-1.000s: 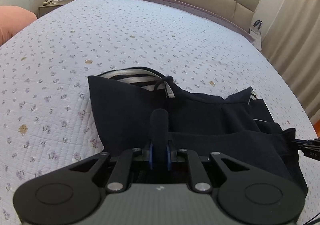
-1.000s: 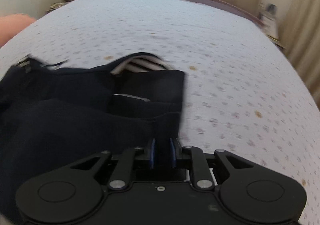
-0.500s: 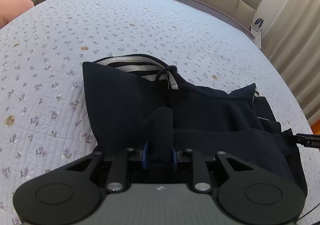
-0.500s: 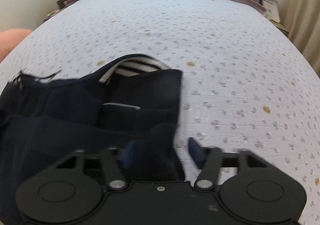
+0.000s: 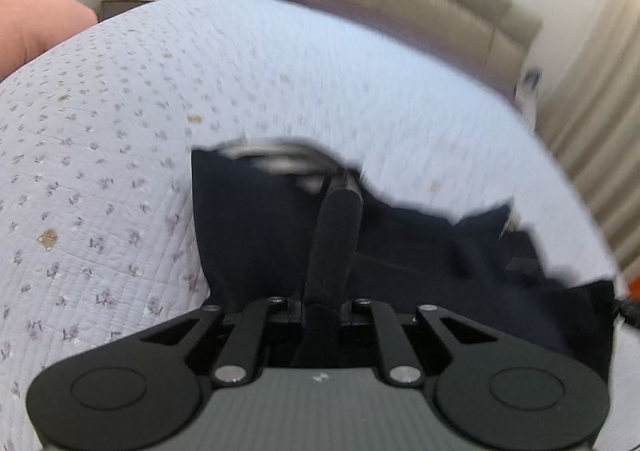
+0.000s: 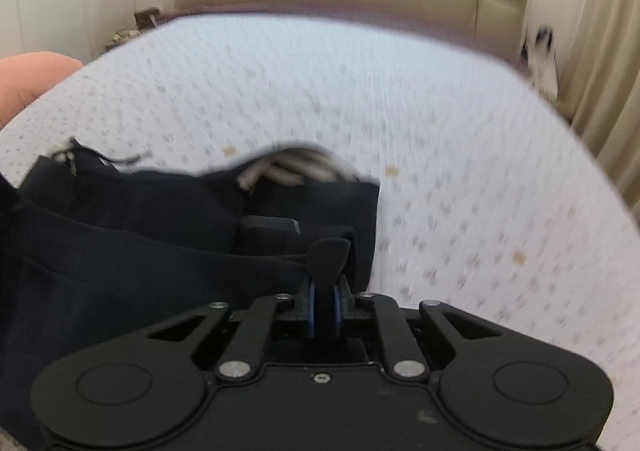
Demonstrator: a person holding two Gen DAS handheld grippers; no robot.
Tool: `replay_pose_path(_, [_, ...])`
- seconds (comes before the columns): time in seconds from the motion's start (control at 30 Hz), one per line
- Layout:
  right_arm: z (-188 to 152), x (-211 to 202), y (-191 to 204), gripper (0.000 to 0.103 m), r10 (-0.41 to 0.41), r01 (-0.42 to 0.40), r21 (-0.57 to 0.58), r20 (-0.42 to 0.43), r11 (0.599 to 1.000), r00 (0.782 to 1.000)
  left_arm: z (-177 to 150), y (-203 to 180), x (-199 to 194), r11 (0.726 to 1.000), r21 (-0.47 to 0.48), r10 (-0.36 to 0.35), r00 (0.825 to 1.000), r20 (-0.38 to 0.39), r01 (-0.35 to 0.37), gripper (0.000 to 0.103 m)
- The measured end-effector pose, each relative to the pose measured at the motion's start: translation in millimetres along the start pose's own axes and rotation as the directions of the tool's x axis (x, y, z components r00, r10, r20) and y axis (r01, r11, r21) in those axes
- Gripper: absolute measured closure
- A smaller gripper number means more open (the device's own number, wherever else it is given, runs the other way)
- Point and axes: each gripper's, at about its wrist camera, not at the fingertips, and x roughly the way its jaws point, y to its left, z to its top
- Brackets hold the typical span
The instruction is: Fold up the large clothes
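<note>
Navy garment (image 5: 420, 251) w/ striped lining, bunched on bed (image 5: 120, 171). Left gripper (image 5: 322, 311) & right gripper (image 6: 325, 307): both pinched tight on its fabric folds.

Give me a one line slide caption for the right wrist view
Right gripper shut on a fold of the navy garment lying on the floral quilted bedspread.
</note>
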Motion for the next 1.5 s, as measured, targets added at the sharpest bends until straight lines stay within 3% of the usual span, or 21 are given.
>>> replay_pose_path(0.2, [56.2, -33.6, -8.9, 0.092, -0.007, 0.005, 0.014, 0.18, 1.0, 0.984, 50.8, -5.2, -28.8, 0.998, -0.016, -0.058, 0.986, 0.154, 0.061, 0.091])
replay_pose_path(0.33, [104.5, -10.1, -9.1, 0.092, -0.014, 0.015, -0.001, 0.276, 1.0, 0.961, 98.3, 0.2, -8.6, 0.996, -0.012, -0.077, 0.961, 0.267, 0.083, 0.091])
replay_pose_path(0.4, [126.1, 24.1, -7.0, 0.092, -0.053, 0.054, 0.005, 0.295, 0.999, 0.954, 118.2, 7.1, 19.7, 0.999, -0.022, -0.036, 0.956, 0.29, 0.044, 0.091])
replay_pose_path(0.5, [142.1, 91.7, -8.3, 0.092, -0.075, 0.062, 0.067, 0.212, 0.996, 0.974, 129.8, 21.3, 77.1, 0.998, -0.047, 0.038, 0.974, 0.225, -0.028, 0.091])
replay_pose_path(0.57, [139.2, 142.4, -3.7, 0.092, -0.067, 0.06, 0.08, 0.092, 0.995, 0.993, 123.7, 29.6, 116.8, 0.994, -0.042, 0.103, 0.989, 0.111, -0.099, 0.091])
replay_pose_path(0.63, [127.7, 181.3, 6.9, 0.092, -0.083, 0.086, 0.059, -0.042, 0.995, 0.996, 110.7, 34.5, 144.2, 0.986, -0.027, 0.165, 0.986, 0.012, -0.165, 0.091])
replay_pose_path(0.77, [103.0, 209.9, 24.7, 0.089, -0.151, 0.151, -0.014, -0.121, 0.988, 0.981, 98.5, 35.4, 155.5, 0.974, 0.033, 0.224, 0.975, 0.015, -0.224, 0.081])
replay_pose_path(0.9, [109.5, 193.6, 27.5, 0.064, -0.169, 0.166, -0.037, -0.092, 0.985, 0.981, 105.3, 37.0, 130.6, 0.97, 0.022, 0.238, 0.968, 0.083, -0.241, 0.081])
replay_pose_path(1.0, [112.3, 140.0, 32.2, 0.07, -0.1, 0.099, -0.059, -0.007, 0.993, 0.995, 105.5, 22.6, 89.2, 0.968, 0.054, 0.232, 0.959, 0.162, -0.244, 0.082])
replay_pose_path(1.07, [105.1, 96.0, 47.3, 0.075, -0.026, 0.028, -0.062, 0.03, 0.998, 0.999, 98.3, 11.5, 65.8, 0.982, 0.066, 0.166, 0.973, 0.16, -0.178, 0.082])
replay_pose_path(1.17, [84.2, 48.2, 75.3, 0.091, 0.152, -0.152, -0.012, -0.002, 0.988, 0.988, 72.6, -10.8, 46.2, 0.996, 0.076, 0.039, 0.995, 0.093, -0.046, 0.083])
replay_pose_path(1.23, [70.4, 35.0, 101.4, 0.094, 0.233, -0.233, -0.016, -0.025, 0.972, 0.972, 48.2, -20.2, 45.4, 0.998, 0.062, -0.008, 1.0, 0.022, 0.006, 0.083])
replay_pose_path(1.33, [53.1, 35.0, 136.6, 0.094, 0.273, -0.274, -0.027, -0.04, 0.961, 0.961, 10.6, -15.6, 54.9, 1.0, 0.008, 0.024, 0.997, -0.078, -0.024, 0.086])
replay_pose_path(1.43, [31.7, 64.4, 155.8, 0.095, 0.291, -0.292, 0.018, -0.148, 0.956, 0.945, -23.3, 2.5, 60.8, 0.994, -0.032, 0.095, 0.982, -0.165, -0.101, 0.098])
replay_pose_path(1.5, [7.2, 86.0, 155.9, 0.098, 0.286, -0.283, 0.046, -0.176, 0.958, 0.942, -33.5, 18.4, 52.8, 0.992, -0.064, 0.09, 0.978, -0.19, -0.104, 0.1])
